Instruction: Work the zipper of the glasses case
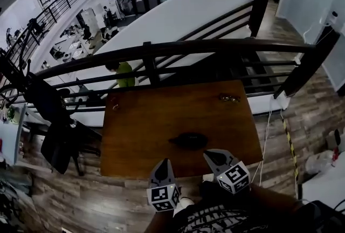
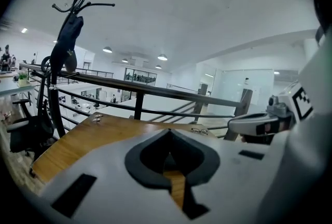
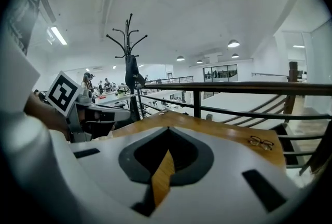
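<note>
The black glasses case lies closed on the wooden table, near its front edge. Both grippers hover just short of that edge, on my side of the case. My left gripper sits below and left of the case, with its jaws together and nothing in them. My right gripper is just right of the case and close to it, also shut and empty. In the gripper views, the left gripper and the right gripper point across the table, and their own bodies hide the case.
A pair of glasses lies at the table's far right, and a small metal object at its far left corner. A black railing runs behind the table. A coat stand and a chair are at the left.
</note>
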Action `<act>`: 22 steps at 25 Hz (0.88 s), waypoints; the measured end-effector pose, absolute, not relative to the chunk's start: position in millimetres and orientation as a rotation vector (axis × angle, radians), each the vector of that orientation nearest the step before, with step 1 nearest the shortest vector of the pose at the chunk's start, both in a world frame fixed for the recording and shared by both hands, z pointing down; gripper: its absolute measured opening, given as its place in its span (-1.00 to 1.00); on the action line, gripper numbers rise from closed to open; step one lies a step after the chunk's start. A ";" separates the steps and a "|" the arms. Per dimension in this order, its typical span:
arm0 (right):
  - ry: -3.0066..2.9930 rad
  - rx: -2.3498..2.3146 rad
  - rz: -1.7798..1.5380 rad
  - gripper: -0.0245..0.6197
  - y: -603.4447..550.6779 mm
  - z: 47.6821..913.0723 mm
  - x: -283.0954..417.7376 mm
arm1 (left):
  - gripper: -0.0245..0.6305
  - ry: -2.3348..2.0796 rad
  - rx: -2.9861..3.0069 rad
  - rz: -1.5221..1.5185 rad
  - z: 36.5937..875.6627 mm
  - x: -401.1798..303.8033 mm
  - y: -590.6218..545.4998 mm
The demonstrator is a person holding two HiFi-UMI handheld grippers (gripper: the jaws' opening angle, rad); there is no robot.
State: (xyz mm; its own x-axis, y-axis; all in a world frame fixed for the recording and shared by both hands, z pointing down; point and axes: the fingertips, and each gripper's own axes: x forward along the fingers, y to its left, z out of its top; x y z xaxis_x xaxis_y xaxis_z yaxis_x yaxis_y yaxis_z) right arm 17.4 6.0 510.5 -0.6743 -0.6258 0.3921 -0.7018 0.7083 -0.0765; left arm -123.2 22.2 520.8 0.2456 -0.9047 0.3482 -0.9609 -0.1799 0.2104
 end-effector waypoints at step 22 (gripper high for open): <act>-2.482 0.698 0.473 -0.95 -123.5 646.8 66.3 | -0.92 -1.405 1.931 0.455 628.7 -17.5 -68.2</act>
State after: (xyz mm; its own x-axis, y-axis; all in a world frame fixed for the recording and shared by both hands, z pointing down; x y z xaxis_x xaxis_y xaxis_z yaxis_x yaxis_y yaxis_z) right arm 66.3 -123.5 646.8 -0.7351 -0.3811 0.5607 -0.5606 0.8068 -0.1866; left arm -17.5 -68.2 628.7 0.3508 -0.6850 0.6386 -0.9293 -0.1705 0.3276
